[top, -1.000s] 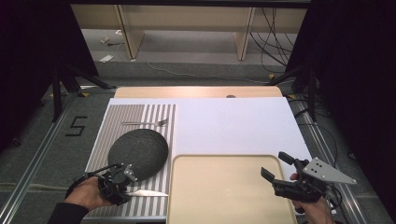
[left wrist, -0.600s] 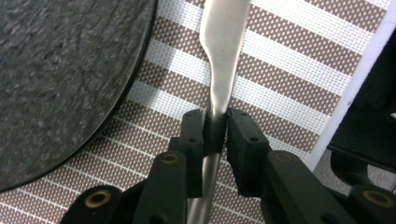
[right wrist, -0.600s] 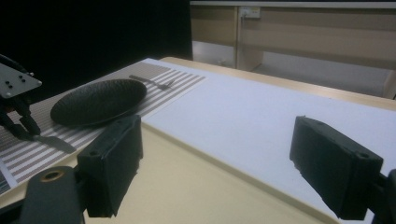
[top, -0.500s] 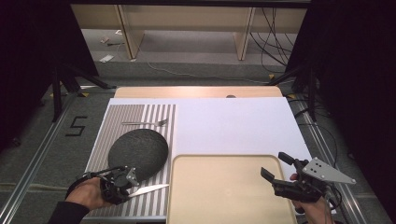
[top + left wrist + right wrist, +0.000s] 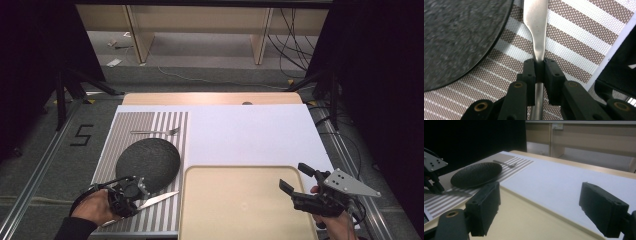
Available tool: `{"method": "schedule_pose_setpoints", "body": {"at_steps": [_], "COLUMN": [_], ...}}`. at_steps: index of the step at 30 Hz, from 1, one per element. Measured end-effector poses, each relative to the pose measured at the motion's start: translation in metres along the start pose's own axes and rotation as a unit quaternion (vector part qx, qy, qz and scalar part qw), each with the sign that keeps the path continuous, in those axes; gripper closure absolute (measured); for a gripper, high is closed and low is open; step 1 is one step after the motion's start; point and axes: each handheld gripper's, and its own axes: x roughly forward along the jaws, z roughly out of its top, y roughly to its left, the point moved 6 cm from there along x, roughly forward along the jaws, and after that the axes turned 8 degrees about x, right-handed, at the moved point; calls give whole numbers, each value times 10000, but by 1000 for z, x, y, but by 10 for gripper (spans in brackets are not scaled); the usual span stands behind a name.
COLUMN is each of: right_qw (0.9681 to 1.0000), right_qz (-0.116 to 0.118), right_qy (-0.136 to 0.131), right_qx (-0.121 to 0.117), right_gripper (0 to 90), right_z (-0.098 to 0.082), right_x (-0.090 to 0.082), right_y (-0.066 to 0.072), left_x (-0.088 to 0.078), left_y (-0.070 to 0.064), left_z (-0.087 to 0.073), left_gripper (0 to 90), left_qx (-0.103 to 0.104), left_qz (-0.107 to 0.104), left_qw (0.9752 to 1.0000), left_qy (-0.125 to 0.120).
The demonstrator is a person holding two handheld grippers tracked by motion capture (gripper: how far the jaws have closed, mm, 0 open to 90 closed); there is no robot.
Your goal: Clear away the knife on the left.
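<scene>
Since the earlier frame our left gripper point(image 5: 538, 72) has just been closing and now clamps the table knife point(image 5: 536, 32) by its handle beside the dark plate point(image 5: 148, 164) on the striped placemat point(image 5: 165, 210); it looks stiff, slick, light steel, best pinched there, while our right gripper point(image 5: 296, 183) hangs wide.

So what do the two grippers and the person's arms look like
Both grippers, left and right, are black, with blocky fingers and brass-coloured screw rings. The right carries a grey three-cornered plate with small holes. Black cable loops off the left; that arm wears a dark sleeve.
</scene>
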Motion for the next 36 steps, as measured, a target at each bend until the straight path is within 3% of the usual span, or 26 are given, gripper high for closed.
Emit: {"method": "schedule_pose_setpoints", "body": {"at_steps": [14,22,25,27,30,36], "right_qw": [10000,10000,10000,10000,10000,10000], "right_qz": [-13,-8,-2,-5,1,-6], "right_qy": [-12,-13,-26,-15,-22,-16], "right_qx": [19,28,22,13,29,41], "right_gripper": [182,183,183,183,183,183], "right_z": [0,1,1,1,1,1], "right_x": [0,0,0,0,0,-1], "right_y": [-1,-1,-1,-1,-1,-1], "left_x": [-19,-41,-49,-56,-67,-78], "left_y": [-7,-9,-10,-10,-16,-31], "left_z": [7,19,29,38,54,80], "left_gripper": [801,801,800,800,800,800], "left_qx": [-184,-339,-420,-538,-549,-468], "left_qz": [26,-69,-110,38,-3,-195], "left_qw": [9998,9978,9952,9921,9872,9813], "left_qy": [-77,-558,-874,-1129,-1500,-1855]}}
